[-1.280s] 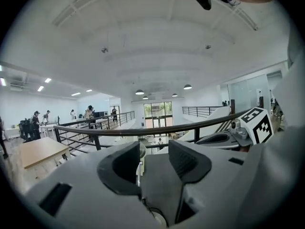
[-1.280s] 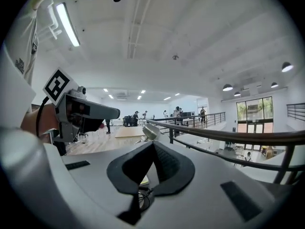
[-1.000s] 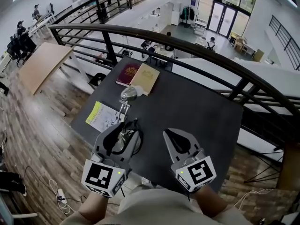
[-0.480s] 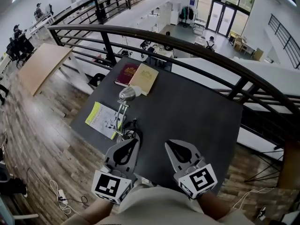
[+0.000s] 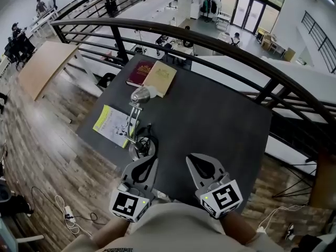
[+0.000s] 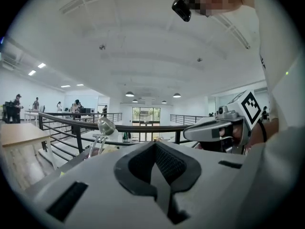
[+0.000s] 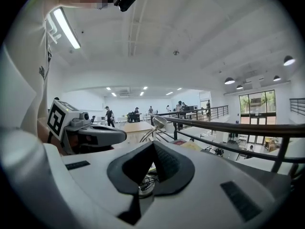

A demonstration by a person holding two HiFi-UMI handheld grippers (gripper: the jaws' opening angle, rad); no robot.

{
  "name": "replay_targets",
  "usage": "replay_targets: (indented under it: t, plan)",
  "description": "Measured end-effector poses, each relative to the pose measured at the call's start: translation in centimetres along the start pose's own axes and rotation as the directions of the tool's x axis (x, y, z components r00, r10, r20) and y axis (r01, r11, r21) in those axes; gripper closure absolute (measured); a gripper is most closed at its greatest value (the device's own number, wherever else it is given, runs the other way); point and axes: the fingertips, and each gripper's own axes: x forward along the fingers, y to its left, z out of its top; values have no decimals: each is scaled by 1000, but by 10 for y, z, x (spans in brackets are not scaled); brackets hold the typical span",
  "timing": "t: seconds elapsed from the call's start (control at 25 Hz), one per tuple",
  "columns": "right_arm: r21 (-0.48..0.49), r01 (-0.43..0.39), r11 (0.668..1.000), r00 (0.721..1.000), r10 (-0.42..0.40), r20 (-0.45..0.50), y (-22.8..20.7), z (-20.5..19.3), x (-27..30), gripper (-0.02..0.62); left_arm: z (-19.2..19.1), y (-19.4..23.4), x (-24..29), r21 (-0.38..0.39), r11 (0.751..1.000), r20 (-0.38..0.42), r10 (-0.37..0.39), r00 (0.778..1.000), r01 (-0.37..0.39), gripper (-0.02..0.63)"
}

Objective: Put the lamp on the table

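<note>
With the slim silver metal lamp [image 5: 140, 95] standing just ahead of the left gripper [image 5: 151, 161], draw it and the right gripper [image 5: 191, 158], both closed and empty, straight back, clear of the coiled black cord [image 5: 152, 140].

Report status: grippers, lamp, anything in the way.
Left gripper shut, empty. Right gripper shut, empty. Lamp upright on table, held by neither. Cord looped by its base.

Bright, even light comes from tall glass doors [image 5: 247, 9] and a white ceiling strip light [image 7: 66, 27]. Shadows on the matte black tabletop [image 5: 210, 119] are faint. Wide-angle distortion bows the dark metal railing [image 5: 210, 45], and the gripper views' corners are black.
</note>
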Motion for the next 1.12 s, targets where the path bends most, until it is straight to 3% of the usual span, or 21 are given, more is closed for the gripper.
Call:
replay_targets:
  t: [0.52,0.68,0.84,0.96,1.12]
  plan:
    - [0,-23,1000,1000,23,-12,6,-1,10,597,9,12,-5,5,1000,18,-2,1000,2,603]
    - [-6,-16,1000,1000,16,-14,4,-1,11,596,0,13,-5,17,1000,-62,-16,998,17,601]
    - [-14,-2,1000,1000,2,-16,3,0,10,596,5,16,-6,15,1000,-43,-14,999,15,603]
    - [-17,10,1000,1000,-10,-12,2,2,6,596,16,14,-5,14,1000,31,-21,999,20,603]
    - [-20,15,1000,1000,-15,-8,1,3,4,595,24,12,-7,13,999,60,-30,998,29,603]
